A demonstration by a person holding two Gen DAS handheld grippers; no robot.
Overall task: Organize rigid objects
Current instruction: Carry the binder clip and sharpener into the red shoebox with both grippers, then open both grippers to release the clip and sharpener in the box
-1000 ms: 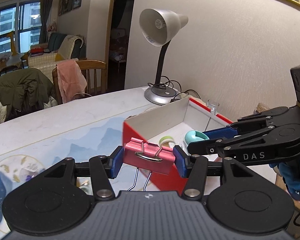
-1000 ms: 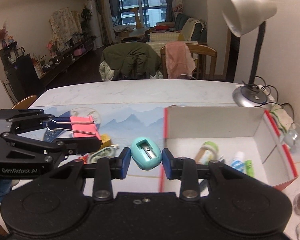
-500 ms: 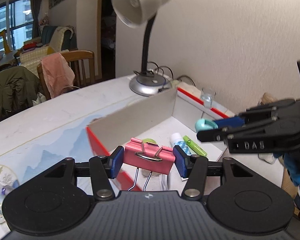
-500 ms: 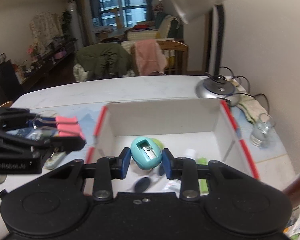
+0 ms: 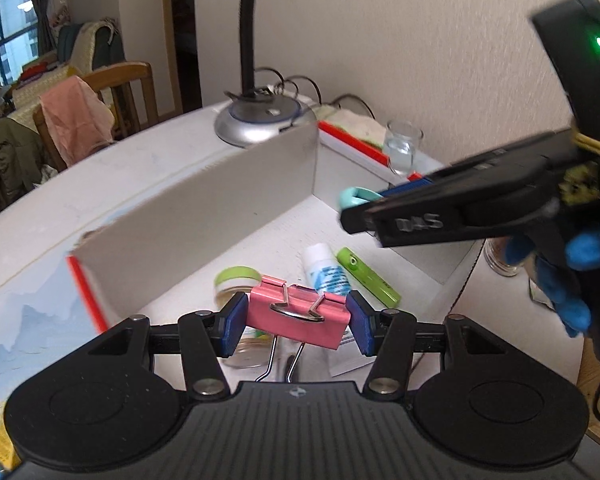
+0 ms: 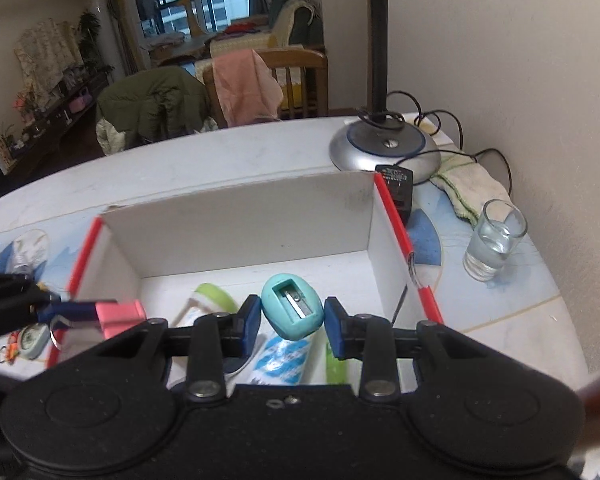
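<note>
A: Left gripper [image 5: 296, 322]?
B: Pinching a pink binder clip [image 5: 298, 318] between its blue pads, held above the white box [image 5: 204, 208], over a green tape roll [image 5: 236, 280].
A: Right gripper [image 6: 292, 320]?
B: Clamped on a teal pencil sharpener [image 6: 292, 310], also over the box interior. White tube [image 5: 326, 270] and green marker [image 5: 368, 274] lie on the box floor.
A: Outside the box?
B: Lamp base [image 6: 384, 148] behind it, glass [image 6: 494, 240] to the right.
</note>
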